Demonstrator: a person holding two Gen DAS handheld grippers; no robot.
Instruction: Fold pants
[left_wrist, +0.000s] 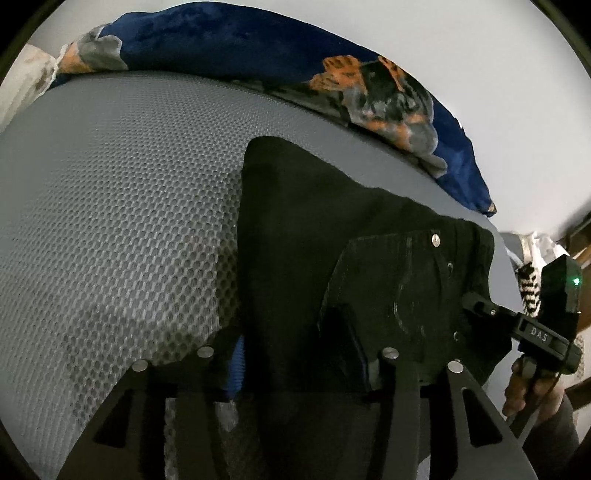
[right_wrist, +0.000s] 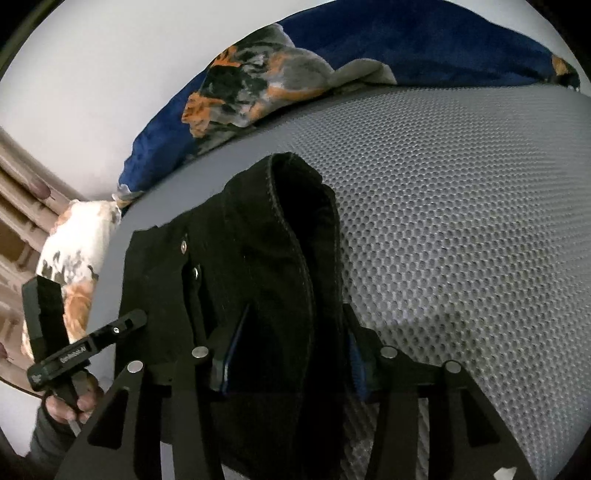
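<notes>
Pants (left_wrist: 314, 229) bunched on the grey mesh mattress (left_wrist: 122, 192); left gripper (left_wrist: 295, 365) and right gripper (right_wrist: 291, 365) both clamp black fabric; I'd lift evenly, keep edges aligned, then lay flat.

The pants (left_wrist: 332, 229) lie on the mattress (left_wrist: 129, 206), with a blanket (left_wrist: 258, 48) bunched behind them.

Both wrist views sit low and close over grey mesh bedding (left_wrist: 110, 221), facing a white wall. Shared: black pants (left_wrist: 314, 240) at lower centre, blue blanket (right_wrist: 406, 44) along the top.
</notes>
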